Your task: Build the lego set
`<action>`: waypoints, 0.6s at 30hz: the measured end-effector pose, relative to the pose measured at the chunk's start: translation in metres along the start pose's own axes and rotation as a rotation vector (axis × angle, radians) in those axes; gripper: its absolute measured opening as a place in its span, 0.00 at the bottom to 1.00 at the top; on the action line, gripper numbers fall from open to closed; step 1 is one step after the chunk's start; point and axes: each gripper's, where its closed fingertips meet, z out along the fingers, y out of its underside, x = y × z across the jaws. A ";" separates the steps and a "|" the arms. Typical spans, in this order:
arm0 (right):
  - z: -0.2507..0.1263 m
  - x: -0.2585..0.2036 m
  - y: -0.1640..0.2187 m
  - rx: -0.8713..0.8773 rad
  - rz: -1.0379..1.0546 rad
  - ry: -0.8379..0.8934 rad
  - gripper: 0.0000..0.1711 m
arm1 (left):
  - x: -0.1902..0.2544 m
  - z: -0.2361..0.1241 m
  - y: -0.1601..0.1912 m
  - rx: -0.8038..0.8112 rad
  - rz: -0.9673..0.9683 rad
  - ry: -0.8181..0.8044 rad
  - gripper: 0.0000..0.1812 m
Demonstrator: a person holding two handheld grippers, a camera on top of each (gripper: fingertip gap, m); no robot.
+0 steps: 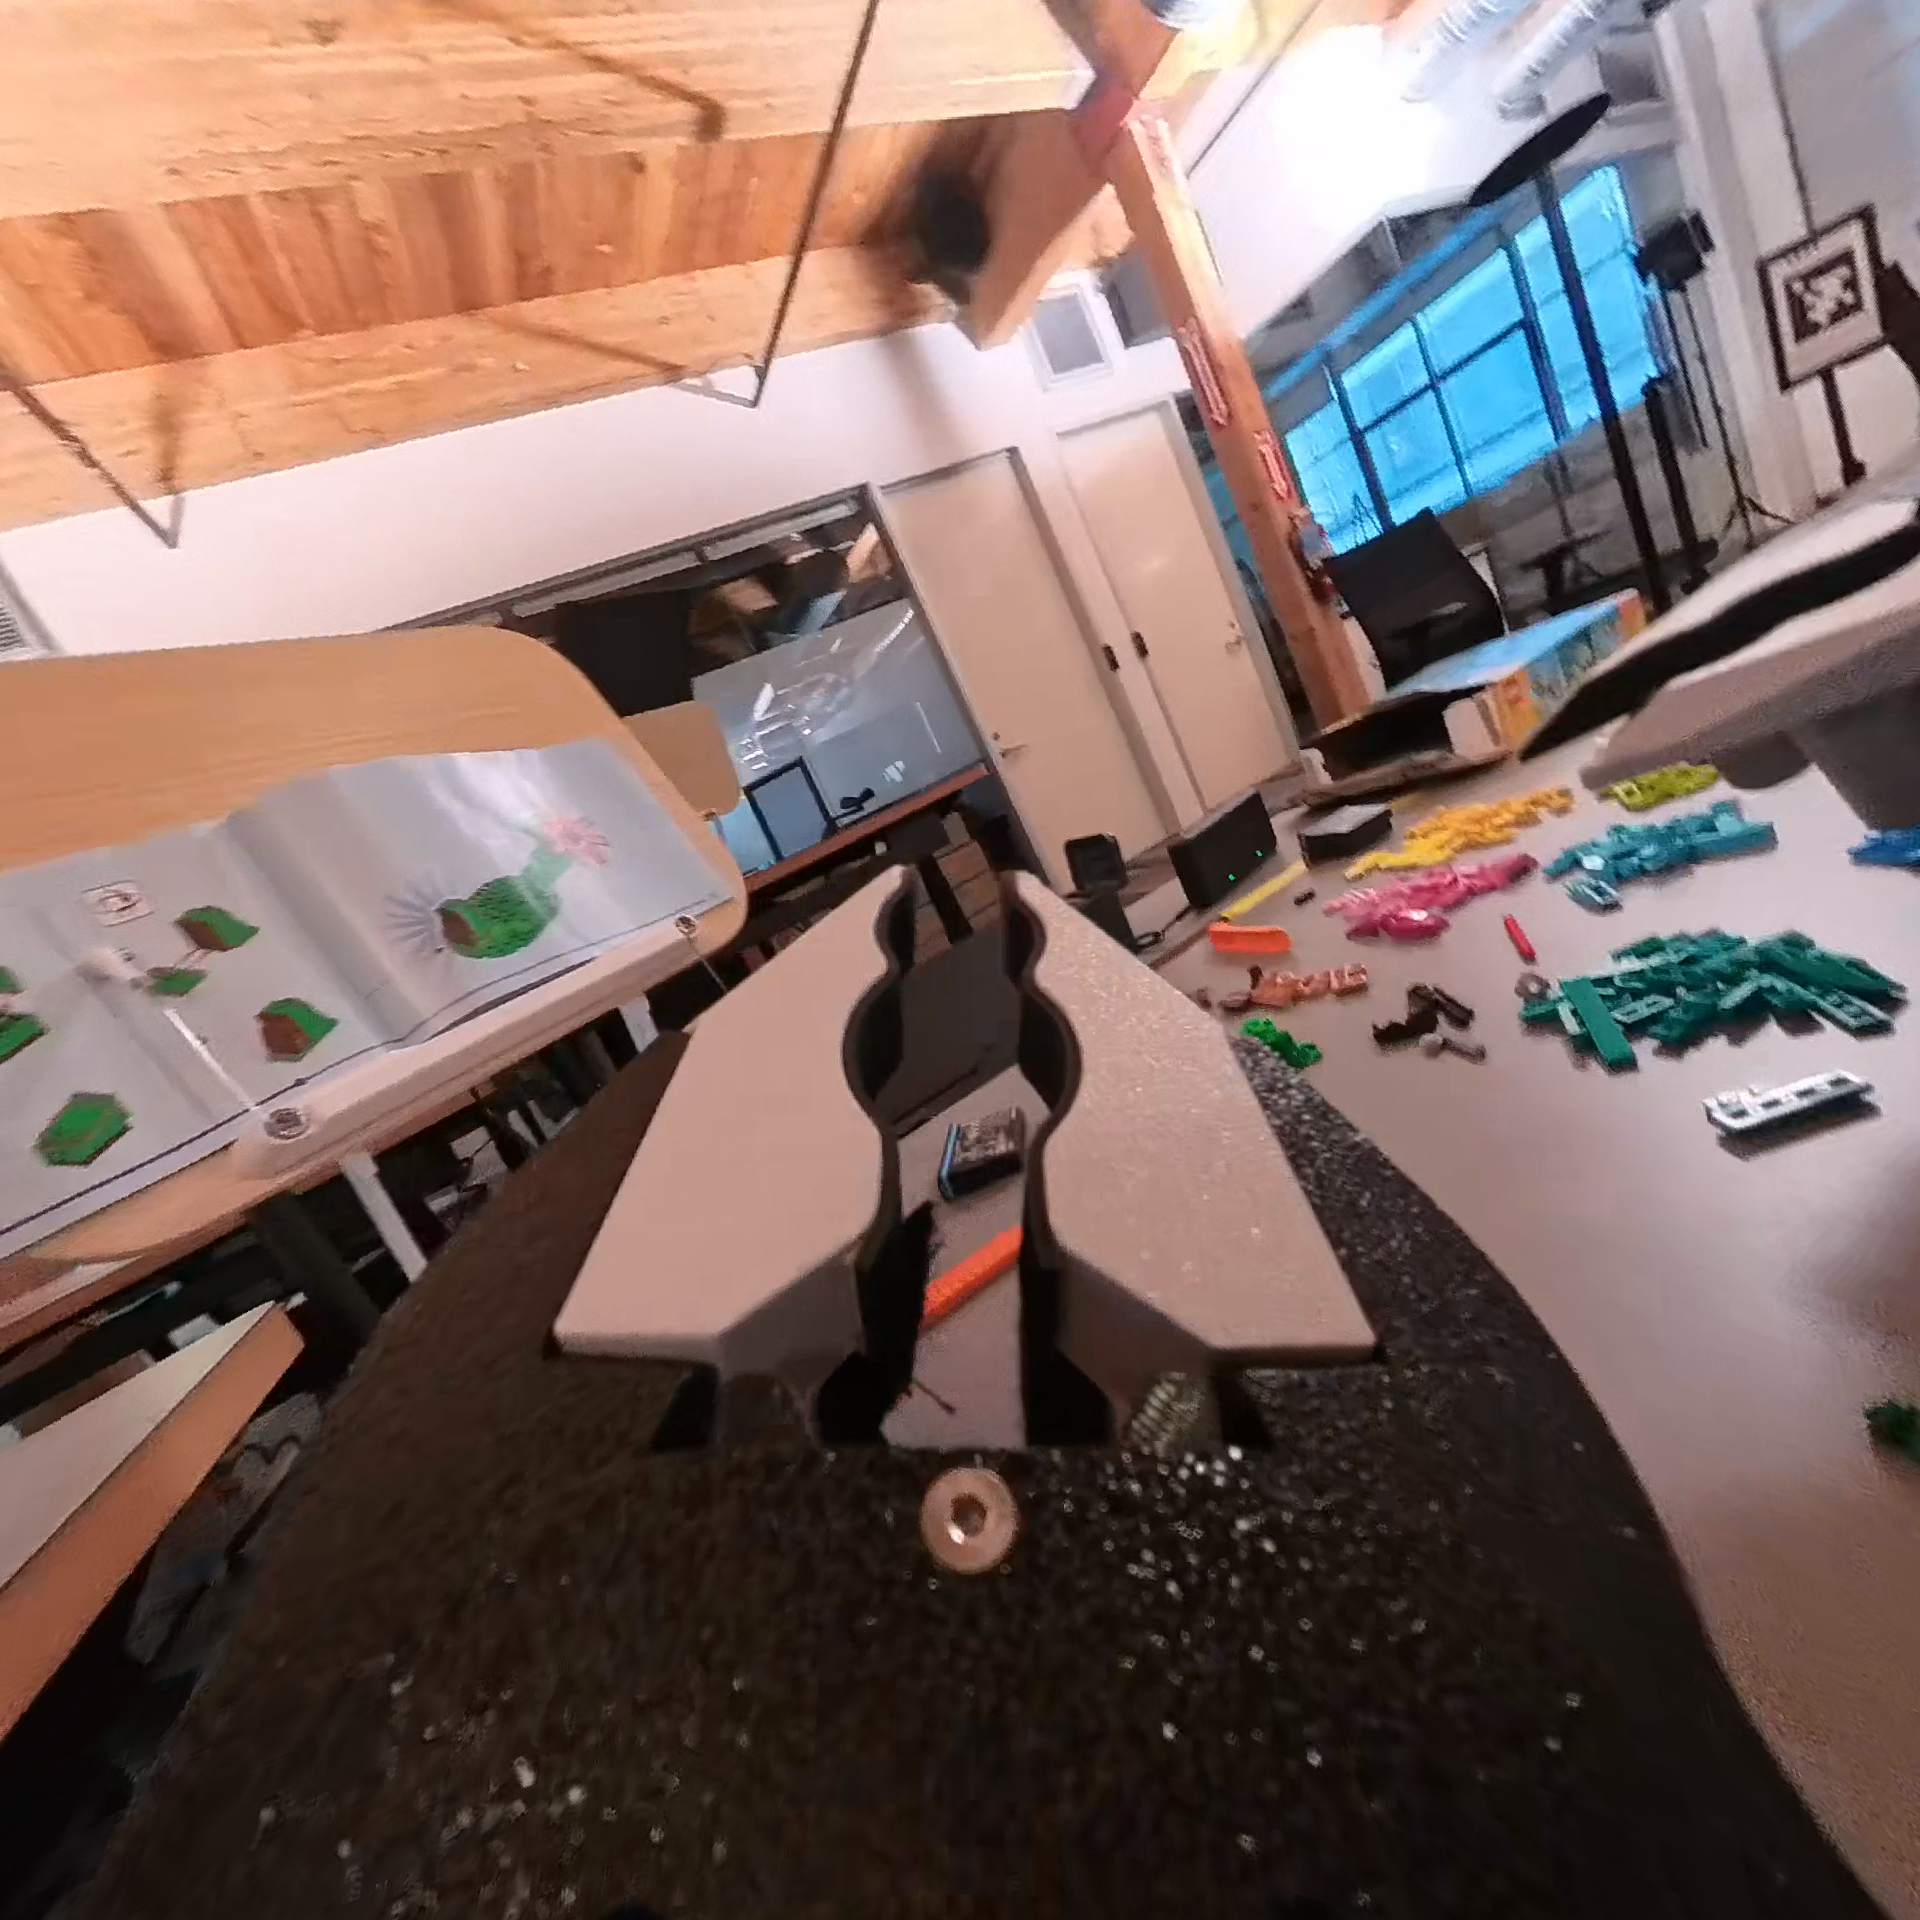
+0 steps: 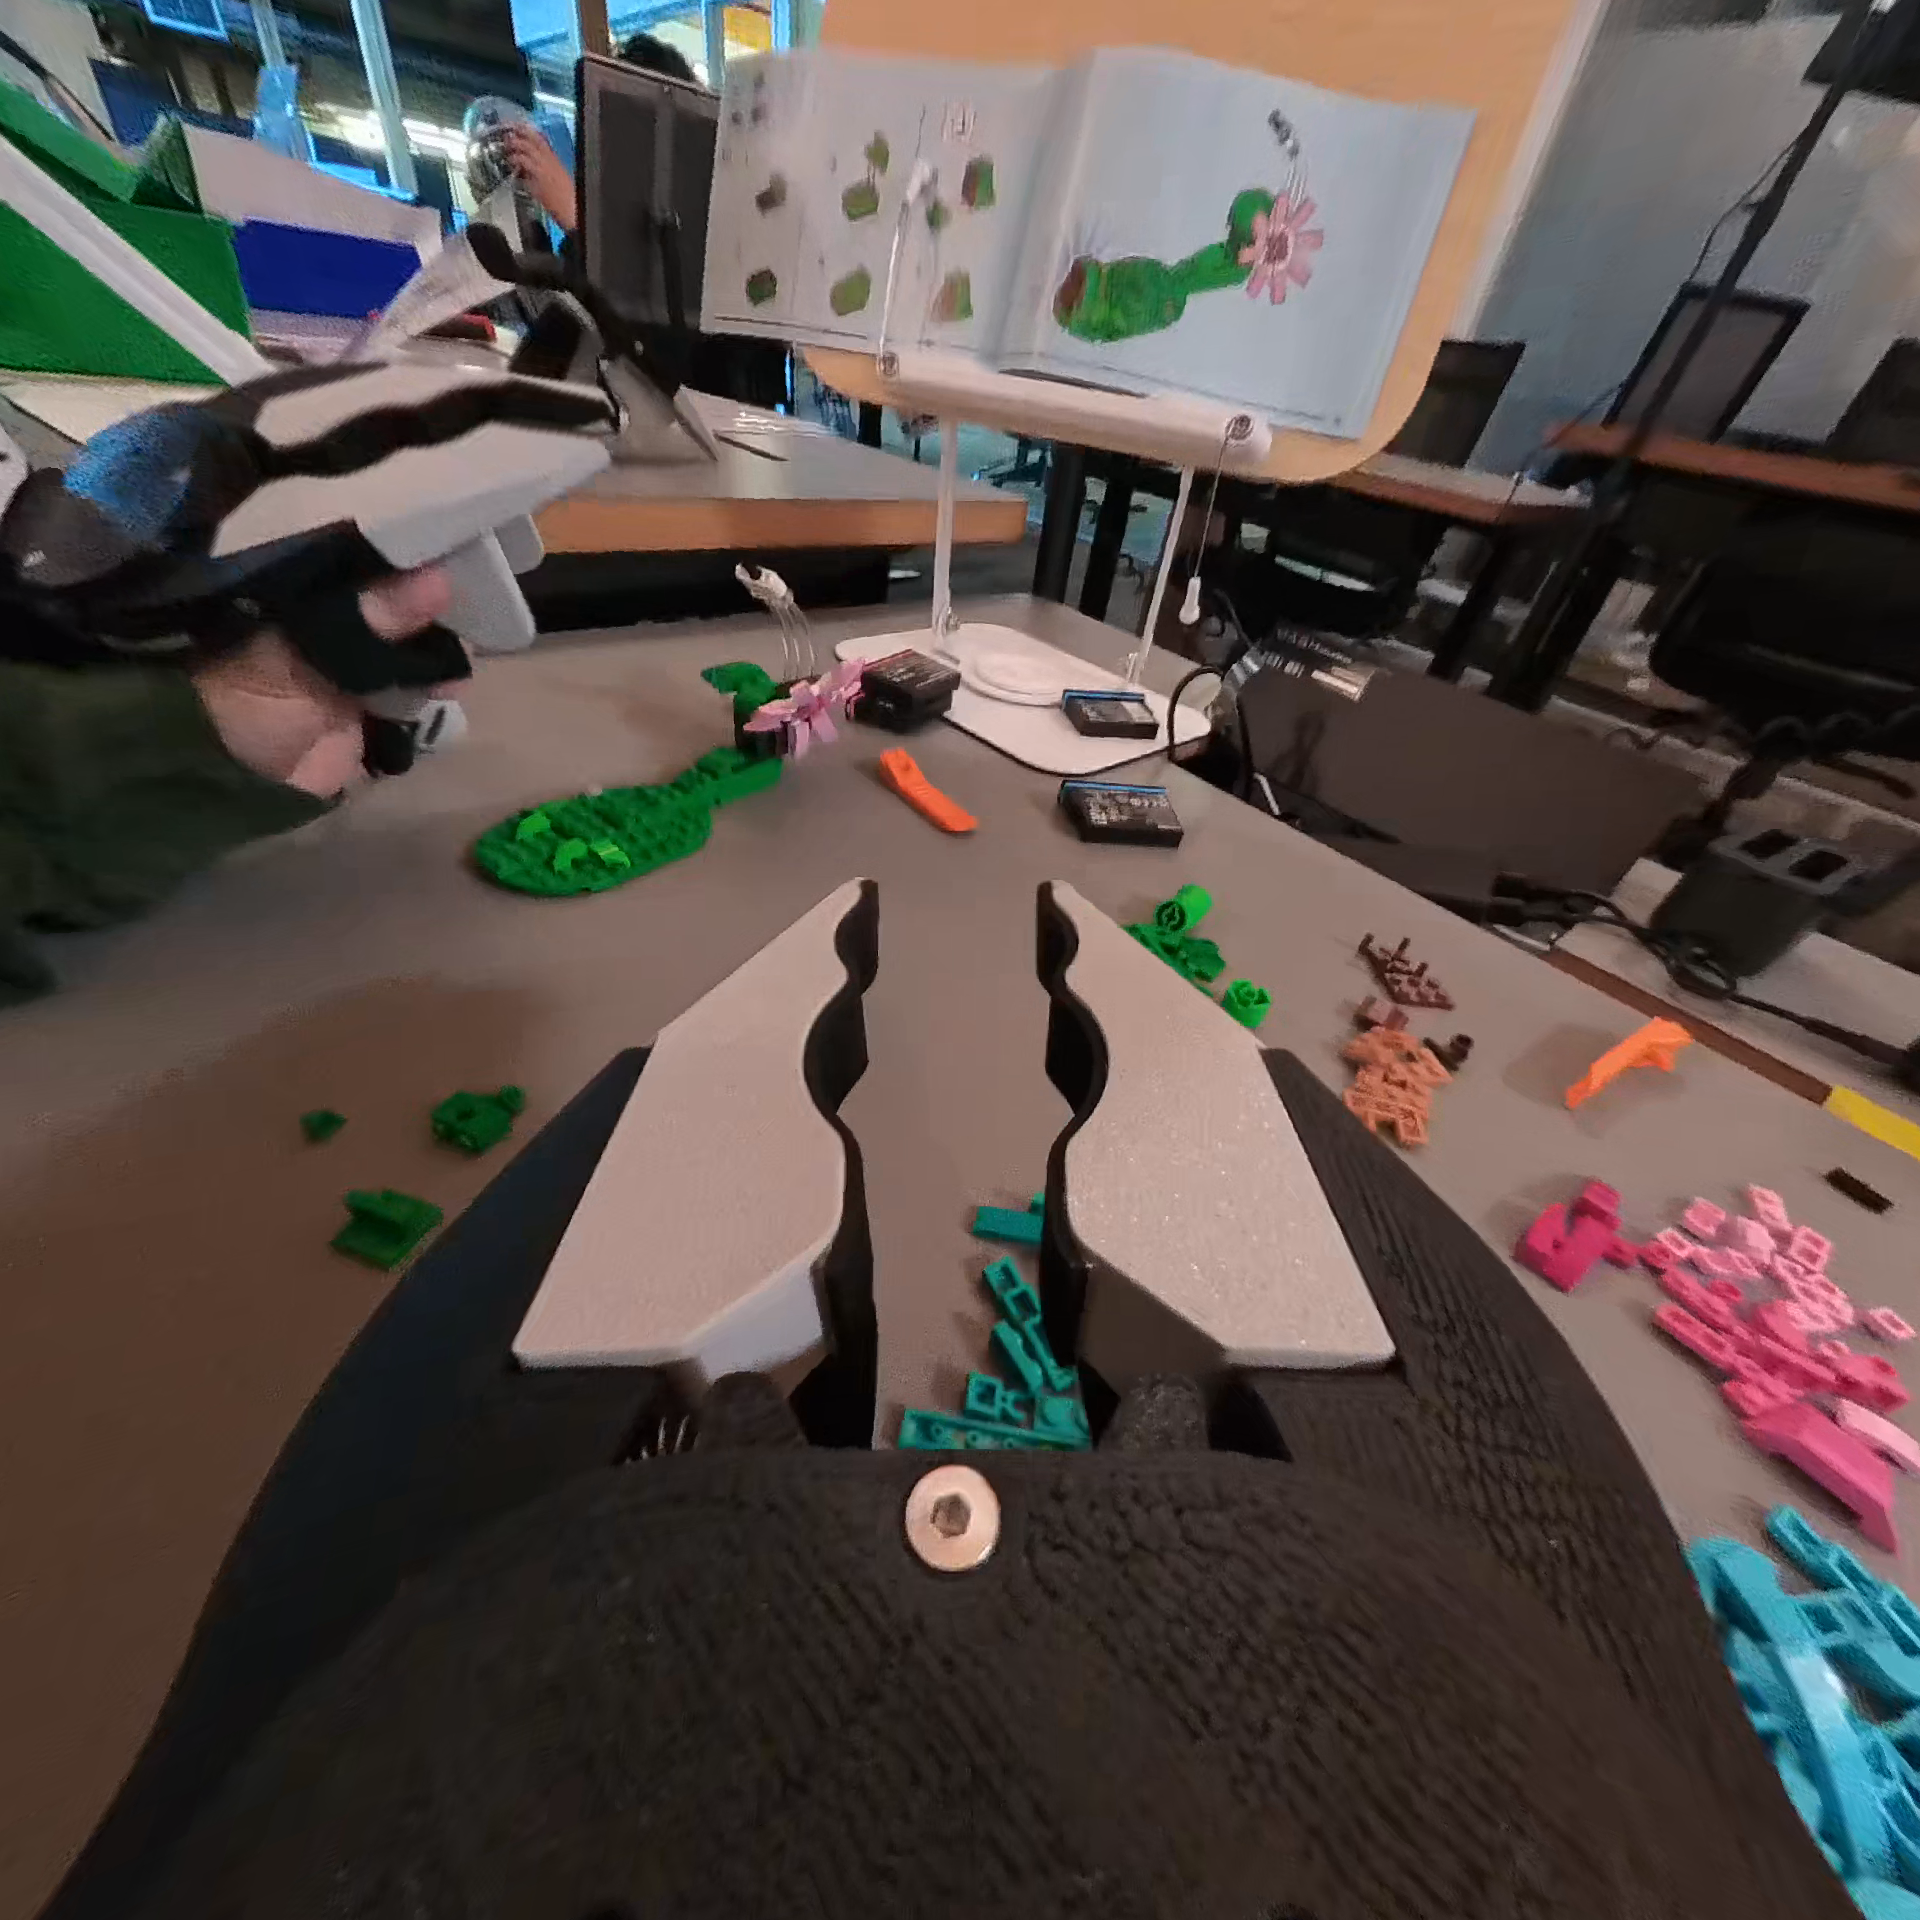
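Note:
The partly built green lego base with a pink flower lies on the grey table, far left of centre. My right gripper is open and empty, low over a heap of teal bricks. My left gripper is raised and tilted, narrowly open and empty; it also shows in the right wrist view, held by a hand above and left of the green base. The open instruction booklet stands on a white holder behind the build.
Sorted brick heaps lie to the right: pink, light blue, tan, bright green, dark green, yellow. Loose green pieces lie at the left. An orange brick separator and black boxes lie near the holder. My right fingertips sit around 20 cm from my left ones.

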 end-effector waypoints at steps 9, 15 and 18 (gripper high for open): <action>-0.016 0.029 -0.005 0.057 0.001 0.148 0.18 | -0.002 0.002 0.009 -0.021 -0.041 -0.008 0.19; -0.021 0.040 -0.005 0.067 0.002 0.209 0.17 | -0.003 0.002 0.012 -0.031 -0.053 -0.011 0.20; -0.024 0.044 -0.006 0.077 0.011 0.231 0.16 | -0.003 0.002 0.012 -0.034 -0.054 -0.008 0.20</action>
